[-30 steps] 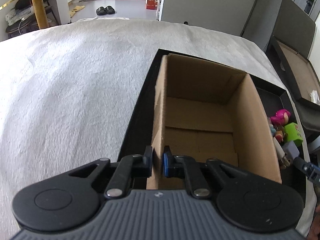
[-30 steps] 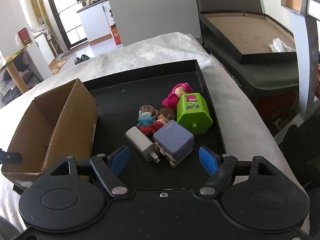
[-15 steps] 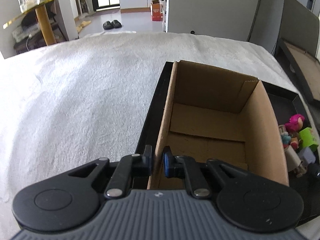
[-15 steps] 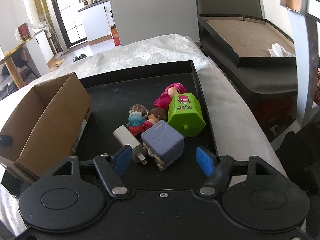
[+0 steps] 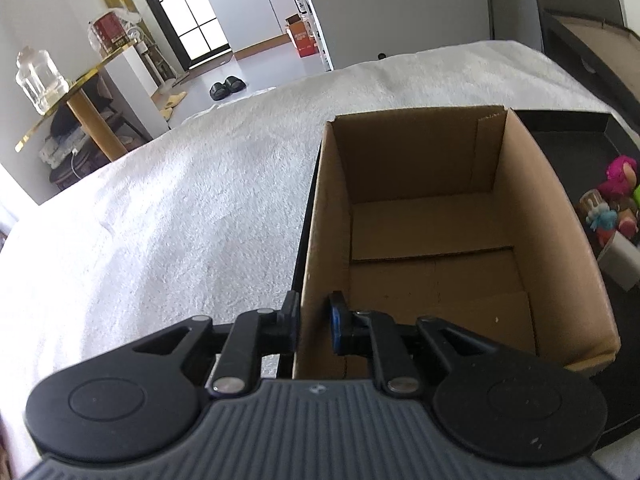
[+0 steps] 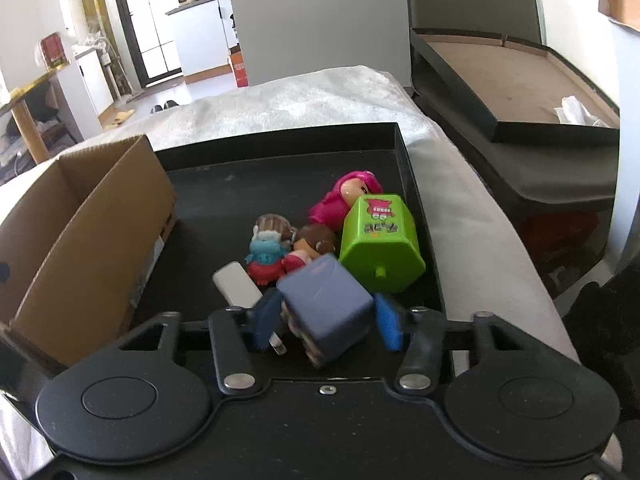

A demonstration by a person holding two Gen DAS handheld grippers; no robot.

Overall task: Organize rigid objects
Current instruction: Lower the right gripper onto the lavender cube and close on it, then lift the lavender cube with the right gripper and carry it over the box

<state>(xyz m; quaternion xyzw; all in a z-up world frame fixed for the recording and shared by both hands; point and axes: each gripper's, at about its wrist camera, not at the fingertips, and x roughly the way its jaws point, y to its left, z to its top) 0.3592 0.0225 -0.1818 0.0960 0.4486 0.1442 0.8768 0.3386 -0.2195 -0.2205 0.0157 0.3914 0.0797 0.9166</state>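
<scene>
**A:** Jaws on the right gripper (image 6: 326, 322) are closing around the purple block (image 6: 325, 305), which sits square between them on the black tray (image 6: 280, 142), long side pointing away.

**B:** And the left gripper (image 5: 314, 322) is clamped on the cardboard box (image 5: 536, 216) wall. Its camera shows the box empty; the right's can't see inside.

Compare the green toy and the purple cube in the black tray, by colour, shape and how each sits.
The green toy is bright lime with a printed sticker; the purple cube is plain and dull. The green toy has faceted sides and a small peg; the purple cube is boxy. The green toy lies free, while the purple cube sits between the right gripper fingers, which are closing. Both lie in the black tray.
</scene>
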